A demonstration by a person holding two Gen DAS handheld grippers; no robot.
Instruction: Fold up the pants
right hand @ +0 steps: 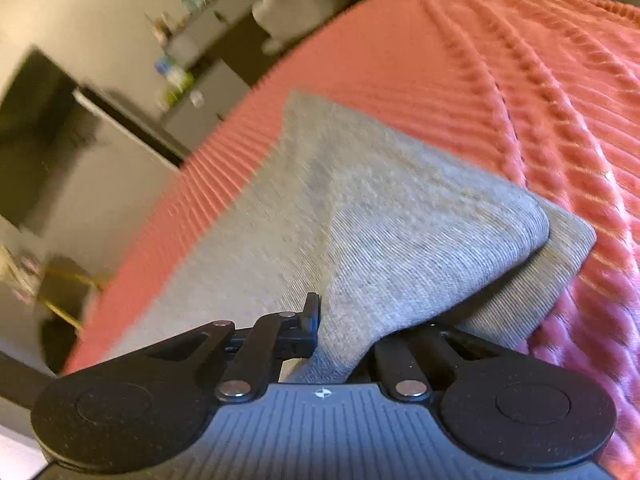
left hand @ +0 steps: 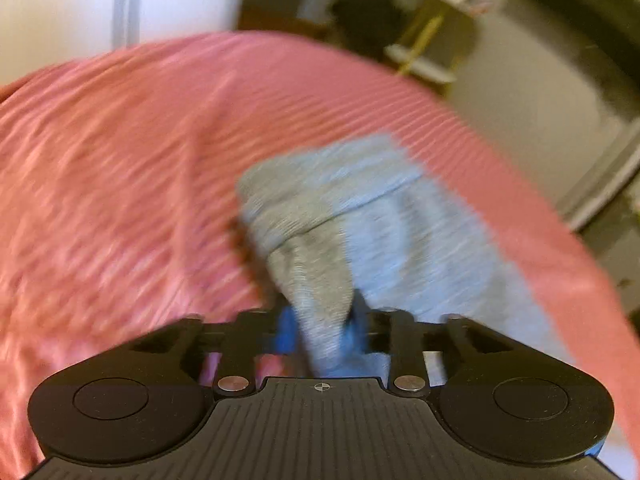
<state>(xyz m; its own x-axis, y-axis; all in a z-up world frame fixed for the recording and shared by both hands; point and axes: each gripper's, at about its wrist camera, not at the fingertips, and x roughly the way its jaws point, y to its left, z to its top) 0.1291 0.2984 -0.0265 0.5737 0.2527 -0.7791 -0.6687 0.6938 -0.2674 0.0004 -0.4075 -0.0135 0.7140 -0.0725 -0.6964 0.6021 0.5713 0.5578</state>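
Grey pants lie partly folded on a pink ribbed bedspread, close to its right edge. A raised bunch of the grey cloth runs up between the blue pads of my left gripper. Its jaws stand apart and the picture is blurred. In the right wrist view the pants show a folded layer with a rounded corner at the right. My right gripper is shut on the near edge of that layer. The cloth drapes over and hides its right finger.
The bedspread stretches far to the right in the right wrist view. Beyond the bed edge stand a yellow-legged stand, a dark heap on the floor, a dark cabinet and a shelf with bottles.
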